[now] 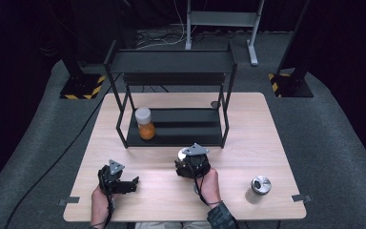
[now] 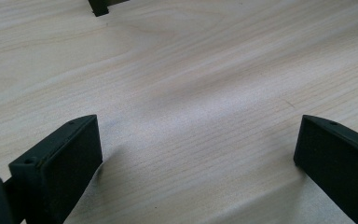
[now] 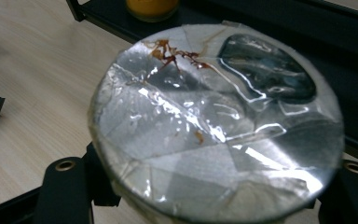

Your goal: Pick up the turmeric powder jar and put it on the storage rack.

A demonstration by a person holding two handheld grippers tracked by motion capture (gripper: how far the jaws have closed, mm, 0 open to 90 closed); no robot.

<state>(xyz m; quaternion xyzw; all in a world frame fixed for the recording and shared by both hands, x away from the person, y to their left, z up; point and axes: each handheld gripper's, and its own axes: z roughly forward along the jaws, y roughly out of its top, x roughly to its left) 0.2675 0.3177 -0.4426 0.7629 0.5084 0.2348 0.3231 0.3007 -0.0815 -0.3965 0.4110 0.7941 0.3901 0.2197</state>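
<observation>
My right gripper point(image 1: 192, 164) sits at the middle of the table, just in front of the black rack point(image 1: 124, 114), and is shut on a jar. In the right gripper view the jar's round lid point(image 3: 214, 121), covered in shiny clear tape with a brown stain, sits between the two black jaws. An orange-filled jar point(image 1: 145, 124) with a white lid stands at the left of the rack's lower shelf point(image 1: 190, 136). My left gripper point(image 1: 132, 185) rests low at the front left, open, with only bare wood between its fingers point(image 2: 65, 158).
A second jar with a silver lid point(image 1: 259, 187) stands near the table's front right corner. A small dark round object point(image 1: 215, 104) lies behind the rack's right leg. The rack's upper shelf point(image 1: 171, 62) overhangs the lower one. Bare wood point(image 1: 248, 143) lies right of the rack.
</observation>
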